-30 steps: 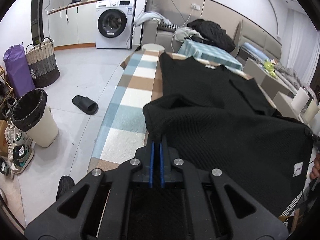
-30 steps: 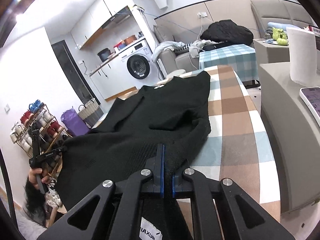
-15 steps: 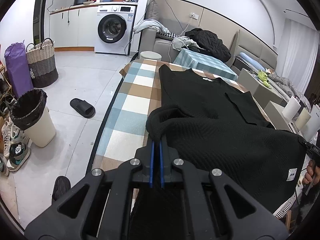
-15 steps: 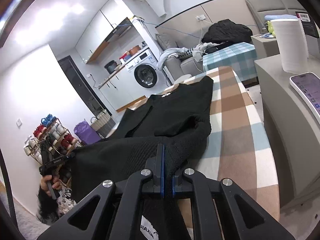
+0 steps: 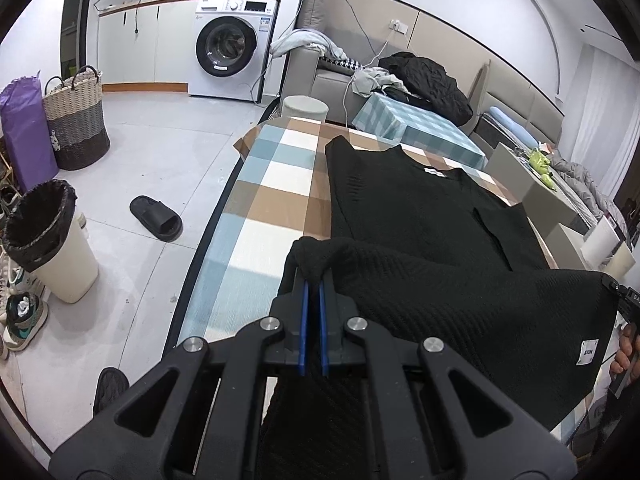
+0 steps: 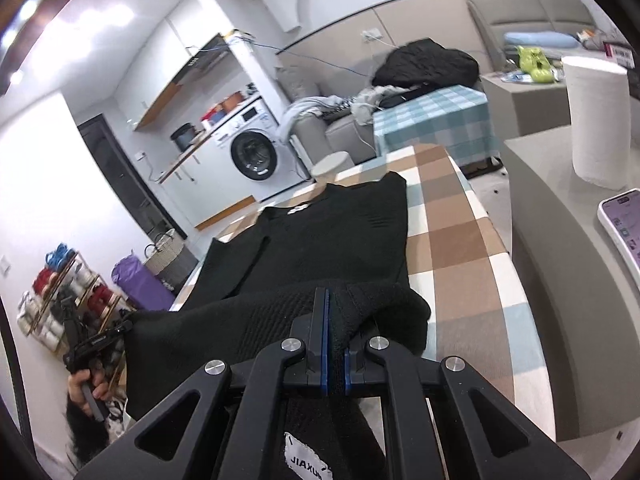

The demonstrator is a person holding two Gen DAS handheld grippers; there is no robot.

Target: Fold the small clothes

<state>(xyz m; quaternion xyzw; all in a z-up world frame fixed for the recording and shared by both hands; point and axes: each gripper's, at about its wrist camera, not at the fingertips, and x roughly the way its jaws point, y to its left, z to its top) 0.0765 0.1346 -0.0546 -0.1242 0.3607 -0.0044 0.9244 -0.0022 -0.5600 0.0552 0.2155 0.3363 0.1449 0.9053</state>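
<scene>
Black knit top [image 5: 460, 300] hem lifted, each hand-held gripper clamped on corner; checked table [image 5: 272, 208] bare leftward.

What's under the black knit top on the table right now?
Under the black knit top lies the checked tablecloth, visible around it. Anything beneath the fabric itself is covered; the lifted hem hides the near table edge.

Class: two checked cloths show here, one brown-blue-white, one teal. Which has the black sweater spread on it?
The brown, blue and white checked cloth nearest the grippers; the black sweater lies across it. The teal checked cloth behind bears a crumpled dark jacket.
</scene>
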